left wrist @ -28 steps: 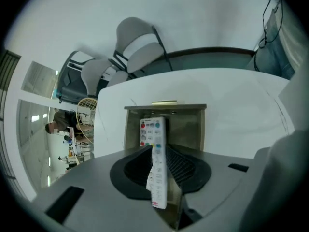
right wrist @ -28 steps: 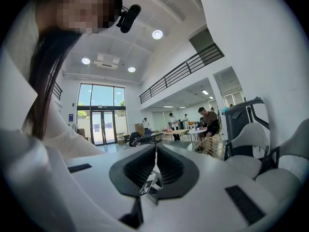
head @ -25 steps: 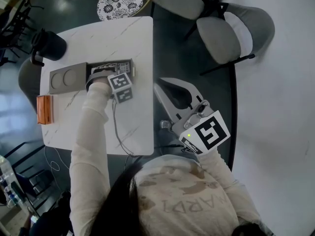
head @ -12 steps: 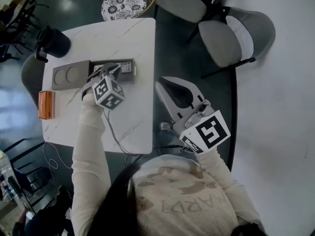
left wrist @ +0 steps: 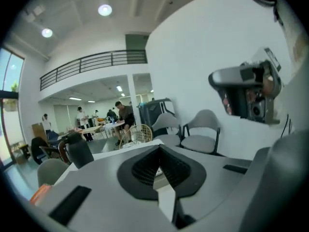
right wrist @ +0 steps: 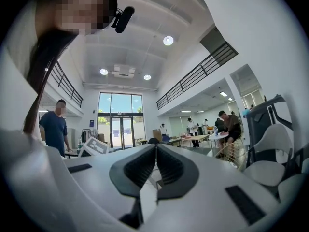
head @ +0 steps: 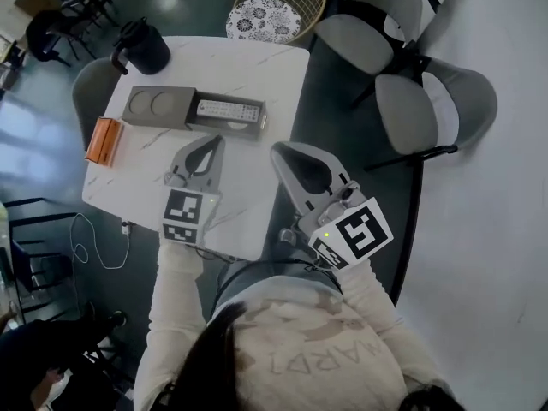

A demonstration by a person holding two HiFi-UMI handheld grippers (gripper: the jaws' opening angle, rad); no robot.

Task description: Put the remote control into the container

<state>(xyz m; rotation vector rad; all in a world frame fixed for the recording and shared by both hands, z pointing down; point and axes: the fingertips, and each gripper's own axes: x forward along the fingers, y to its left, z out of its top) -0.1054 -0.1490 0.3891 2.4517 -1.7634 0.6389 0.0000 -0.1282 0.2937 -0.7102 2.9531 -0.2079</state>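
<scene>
Remote control is lying flat inside the open grey container, which is sitting toward the far side of the white marbled counter. A grey panel with two round recesses is adjoining the container's left end. Left tool is hovering over the counter, just on the near side of the container and apart from it. Its jaws have just been closing and are now pressing together with nothing between them. Right tool is hanging beside the counter's right edge, its jaws likewise clenched on nothing. Black jug is standing at the far left corner, and an orange block is resting near the left edge. Two grey chairs are standing off to the right, well apart from both tools.
</scene>
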